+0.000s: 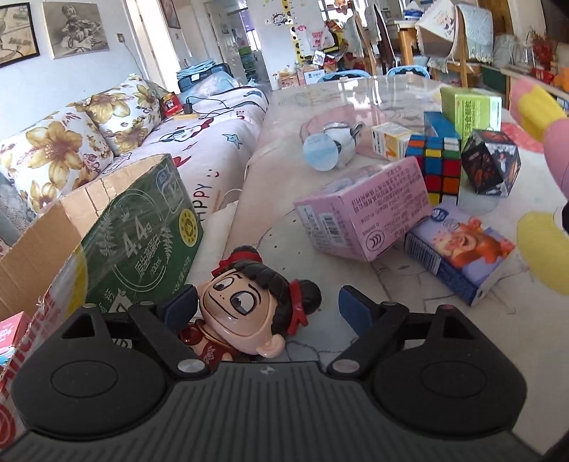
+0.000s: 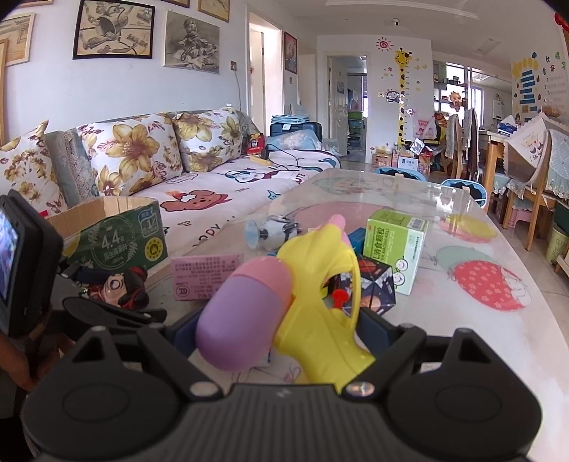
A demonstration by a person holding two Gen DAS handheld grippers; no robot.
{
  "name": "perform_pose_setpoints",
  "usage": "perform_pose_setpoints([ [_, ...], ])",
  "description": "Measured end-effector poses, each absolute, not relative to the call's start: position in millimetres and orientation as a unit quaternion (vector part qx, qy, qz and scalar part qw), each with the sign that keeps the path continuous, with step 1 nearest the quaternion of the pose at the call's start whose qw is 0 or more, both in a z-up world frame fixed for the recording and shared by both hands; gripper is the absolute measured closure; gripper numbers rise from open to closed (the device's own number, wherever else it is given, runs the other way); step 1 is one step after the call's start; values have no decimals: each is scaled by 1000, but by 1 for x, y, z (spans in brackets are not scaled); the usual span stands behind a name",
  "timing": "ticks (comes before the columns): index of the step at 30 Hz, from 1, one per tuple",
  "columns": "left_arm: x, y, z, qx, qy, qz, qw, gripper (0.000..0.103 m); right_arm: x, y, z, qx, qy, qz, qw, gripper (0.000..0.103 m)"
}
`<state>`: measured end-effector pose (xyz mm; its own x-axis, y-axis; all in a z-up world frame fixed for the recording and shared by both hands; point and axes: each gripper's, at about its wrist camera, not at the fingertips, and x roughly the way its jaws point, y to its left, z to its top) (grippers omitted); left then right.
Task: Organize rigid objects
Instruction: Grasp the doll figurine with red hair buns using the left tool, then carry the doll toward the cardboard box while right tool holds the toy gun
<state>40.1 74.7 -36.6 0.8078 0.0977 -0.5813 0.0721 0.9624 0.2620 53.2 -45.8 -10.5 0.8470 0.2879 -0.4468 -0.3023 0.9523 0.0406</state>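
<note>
Between the spread blue pads of the left gripper [image 1: 265, 305] lies a big-headed doll figurine [image 1: 249, 312] on its side on the table [image 1: 462, 355]; neither pad visibly presses it. Just to its left stands an open cardboard carton [image 1: 142, 220] with green print. The right gripper [image 2: 281, 330] pinches a yellow toy water gun [image 2: 320, 305] with a pink and purple tank, lifted above the tabletop. Farther out on the glossy, cartoon-printed surface sit a pink box [image 1: 366, 209], a purple box [image 1: 458, 248], a puzzle cube [image 1: 434, 163], a dark patterned cube [image 1: 490, 163], a green box [image 2: 398, 248] and a small white toy [image 1: 334, 144]. Beyond the table's left edge runs a sofa [image 2: 213, 184] with floral cushions; framed drawings [image 2: 113, 28] hang above it.
</note>
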Motion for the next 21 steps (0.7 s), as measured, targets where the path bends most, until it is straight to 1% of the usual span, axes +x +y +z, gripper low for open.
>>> perform_pose_setpoints([
  [3, 44, 74, -43, 162, 313, 18, 936, 0, 56, -44, -12, -19, 234, 154, 960, 14],
  [9, 53, 79, -40, 136, 321, 10, 937, 0, 59, -38, -16, -30, 240, 155, 958, 14],
  [11, 54, 77, -40, 145, 319, 14, 936, 10, 60, -37, -18, -33, 244, 154, 957, 14],
  [21, 53, 73, -35, 146, 316, 7, 937, 11, 63, -32, -23, -48, 253, 142, 956, 14],
])
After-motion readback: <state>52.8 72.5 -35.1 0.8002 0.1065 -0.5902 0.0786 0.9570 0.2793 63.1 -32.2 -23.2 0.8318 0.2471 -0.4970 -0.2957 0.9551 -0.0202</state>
